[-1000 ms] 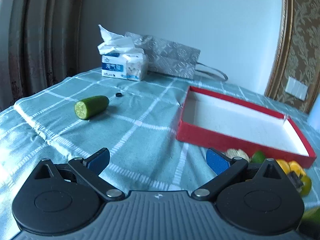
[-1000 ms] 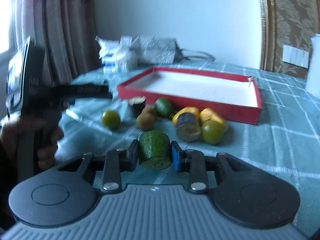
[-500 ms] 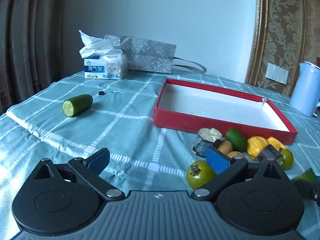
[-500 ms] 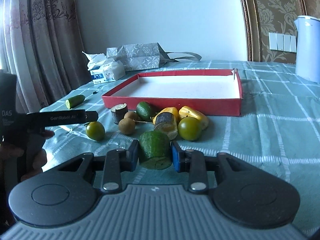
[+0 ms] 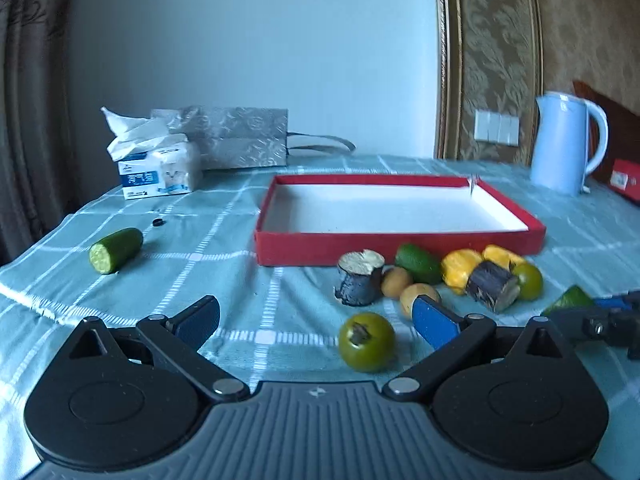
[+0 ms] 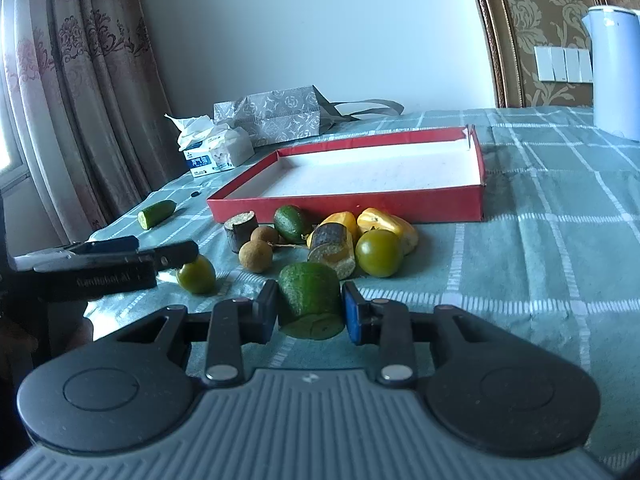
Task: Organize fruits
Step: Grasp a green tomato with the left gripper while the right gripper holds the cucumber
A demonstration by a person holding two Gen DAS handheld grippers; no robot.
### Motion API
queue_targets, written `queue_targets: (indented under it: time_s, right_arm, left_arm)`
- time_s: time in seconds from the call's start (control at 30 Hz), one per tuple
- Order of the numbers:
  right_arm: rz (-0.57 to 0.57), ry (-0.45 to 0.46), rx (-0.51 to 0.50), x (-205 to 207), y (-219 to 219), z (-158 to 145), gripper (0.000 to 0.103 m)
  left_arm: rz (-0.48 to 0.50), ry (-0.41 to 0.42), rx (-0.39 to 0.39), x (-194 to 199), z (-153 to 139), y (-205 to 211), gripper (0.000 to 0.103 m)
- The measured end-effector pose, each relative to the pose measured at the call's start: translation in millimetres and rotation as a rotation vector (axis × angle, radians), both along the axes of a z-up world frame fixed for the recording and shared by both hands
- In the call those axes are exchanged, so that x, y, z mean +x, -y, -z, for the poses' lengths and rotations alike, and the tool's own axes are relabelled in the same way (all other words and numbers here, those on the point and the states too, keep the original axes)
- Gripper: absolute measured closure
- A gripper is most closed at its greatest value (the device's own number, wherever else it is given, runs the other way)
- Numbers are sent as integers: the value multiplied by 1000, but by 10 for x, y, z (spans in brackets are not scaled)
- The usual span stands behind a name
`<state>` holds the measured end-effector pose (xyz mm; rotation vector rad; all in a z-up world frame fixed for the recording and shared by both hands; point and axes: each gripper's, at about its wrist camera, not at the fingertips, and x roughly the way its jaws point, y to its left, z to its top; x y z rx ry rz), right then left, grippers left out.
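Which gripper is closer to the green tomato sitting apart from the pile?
Left. The left gripper has the green tomato between its open jaws; the right gripper, shut on a cucumber piece, sits beside it.

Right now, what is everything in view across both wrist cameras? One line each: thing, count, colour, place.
box: 1, red with white inside, mid-table, nothing in it
cucumber pieces: 2, green; one lies alone far left, one in the right gripper
green tomatoes: 2, one near the left gripper, one in the pile
fruit pile: brown, yellow, green and dark pieces, before the box
tissue pack: 1, white and blue, back left
bag: 1, silver, behind the tissue pack
kettle: 1, pale blue, back right
tablecloth: 1, teal check
left gripper: open, holding nothing
right gripper: shut on a cucumber piece
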<state>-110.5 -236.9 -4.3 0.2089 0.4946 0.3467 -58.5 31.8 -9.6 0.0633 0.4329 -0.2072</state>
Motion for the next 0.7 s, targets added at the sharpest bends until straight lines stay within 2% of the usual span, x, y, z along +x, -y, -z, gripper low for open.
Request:
queue_targets:
  time_s: [0.13,0.37,0.7]
  right_arm:
    - [8,-11,29,13,41,16,71]
    - [8,-12,24,15,23,12,71]
    - [10,-12,28,13,30,11,70]
  left_arm:
    - [21,-41,13,69,19,52,0]
    - [33,-174,29,240,91,76,0]
    - [9,-210,39,291,122,69,1]
